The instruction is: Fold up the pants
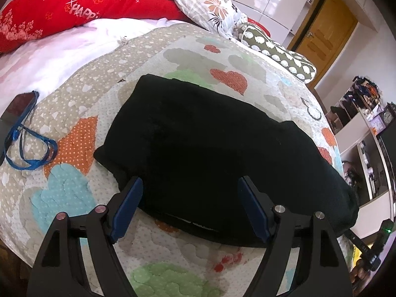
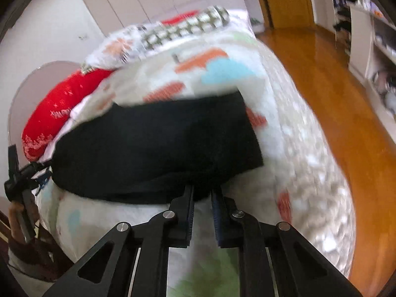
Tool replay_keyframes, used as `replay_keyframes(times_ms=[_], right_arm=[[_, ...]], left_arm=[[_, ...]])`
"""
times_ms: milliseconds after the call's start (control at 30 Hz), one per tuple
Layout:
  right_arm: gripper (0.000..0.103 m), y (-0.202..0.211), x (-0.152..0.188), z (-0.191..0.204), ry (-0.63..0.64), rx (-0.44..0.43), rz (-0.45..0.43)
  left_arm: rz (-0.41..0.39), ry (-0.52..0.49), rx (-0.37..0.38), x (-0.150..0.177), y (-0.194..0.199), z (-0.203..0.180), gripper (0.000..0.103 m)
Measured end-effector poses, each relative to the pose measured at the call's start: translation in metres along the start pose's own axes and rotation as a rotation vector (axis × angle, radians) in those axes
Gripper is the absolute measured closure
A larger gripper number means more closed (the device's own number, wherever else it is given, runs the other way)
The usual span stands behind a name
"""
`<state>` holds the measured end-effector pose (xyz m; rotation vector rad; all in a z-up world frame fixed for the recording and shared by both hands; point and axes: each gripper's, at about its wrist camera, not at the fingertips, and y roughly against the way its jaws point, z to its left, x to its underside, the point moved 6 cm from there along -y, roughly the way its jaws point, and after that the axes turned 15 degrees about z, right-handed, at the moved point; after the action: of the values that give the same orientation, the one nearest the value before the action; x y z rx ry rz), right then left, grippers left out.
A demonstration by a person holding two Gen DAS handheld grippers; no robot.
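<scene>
— One pair of black pants (image 1: pixel 210 148) lies folded into a thick bundle on the bed, spread across a quilt (image 1: pixel 74 148) printed with hearts and clouds. Where are the tools?

— Both at the near edge of the bundle. The left tool (image 1: pixel 190 205) hangs over that edge with its blue pads wide apart, one on each side, pressing on nothing. The right tool (image 2: pixel 202 198) has its pads drawn close together right at the hem; the picture is blurred there, and a narrow slit shows between them, so a pinch of cloth cannot be made out.

— And around them?

— A red pillow (image 1: pixel 61 7) and a flowered pillow (image 1: pixel 210 5) sit at the head of the bed, a blue strap (image 1: pixel 27 143) lies on the quilt to the left, and a wooden door (image 1: pixel 324 32) stands beyond.
</scene>
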<state>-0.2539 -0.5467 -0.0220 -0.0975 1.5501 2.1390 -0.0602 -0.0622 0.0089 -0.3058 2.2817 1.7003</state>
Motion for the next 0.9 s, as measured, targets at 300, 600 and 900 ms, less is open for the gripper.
replay_keyframes(times_ms=[300, 600, 900], right_arm=[[0.074, 0.012, 0.002, -0.016, -0.022, 0.025, -0.011], [0.073, 0.007, -0.026, 0.005, -0.001, 0.032, -0.036], [0.068, -0.016, -0.039, -0.001, -0.025, 0.038, -0.005]], left_arm=[[-0.023, 0.021, 0.003, -0.004, 0.007, 0.005, 0.024], [-0.017, 0.024, 0.002, -0.001, 0.007, 0.008, 0.024], [-0.007, 0.021, 0.006, -0.002, 0.002, 0.007, 0.024]])
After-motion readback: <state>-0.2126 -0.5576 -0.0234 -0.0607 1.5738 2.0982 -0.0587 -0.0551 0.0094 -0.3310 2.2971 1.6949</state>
